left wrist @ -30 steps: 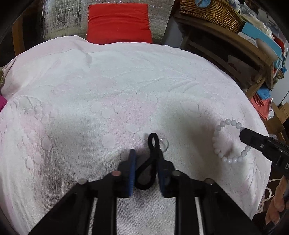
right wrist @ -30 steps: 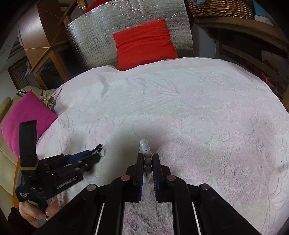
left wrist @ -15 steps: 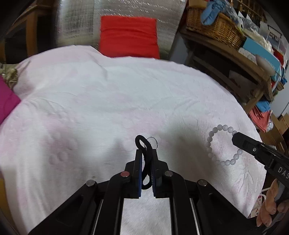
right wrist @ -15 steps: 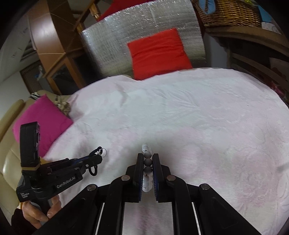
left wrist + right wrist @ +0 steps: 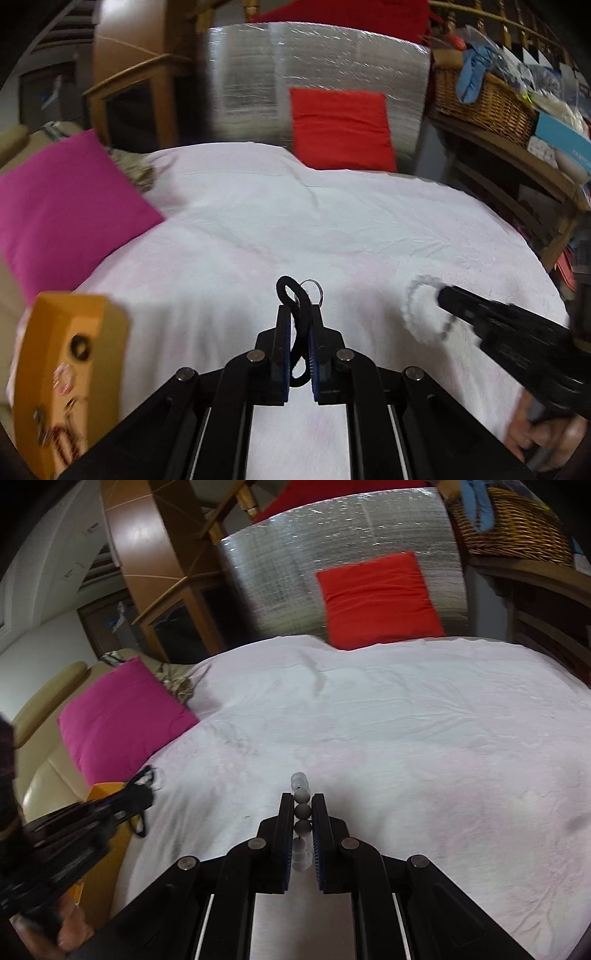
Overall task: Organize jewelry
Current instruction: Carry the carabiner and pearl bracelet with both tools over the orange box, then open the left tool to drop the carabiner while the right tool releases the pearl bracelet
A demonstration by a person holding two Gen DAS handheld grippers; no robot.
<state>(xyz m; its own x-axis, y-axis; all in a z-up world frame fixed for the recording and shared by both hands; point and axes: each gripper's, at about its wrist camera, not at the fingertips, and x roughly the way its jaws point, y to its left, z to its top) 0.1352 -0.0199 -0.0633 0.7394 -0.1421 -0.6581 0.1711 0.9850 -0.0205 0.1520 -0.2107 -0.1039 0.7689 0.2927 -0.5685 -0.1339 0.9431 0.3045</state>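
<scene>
Black cord loop w/ small metal ring sits clamped in left gripper, held above the pink-white bedspread; loop's long axis runs fwd along the fingers, ring poking out past the tips. Bead bracelet is pinched in right gripper, also above the bedspread, beads stacked in a line along the fingers.

Left wrist view alone shows the bracelet as a full hanging ring, blurred, right of the cord loop, plus an orange box at near-left edge. Right wrist view alone shows the cord dangling under left gripper, over that box's corner.

Both grippers tilt down toward the bedspread. Magenta cushion lies at its left edge, red cushion at far side.
</scene>
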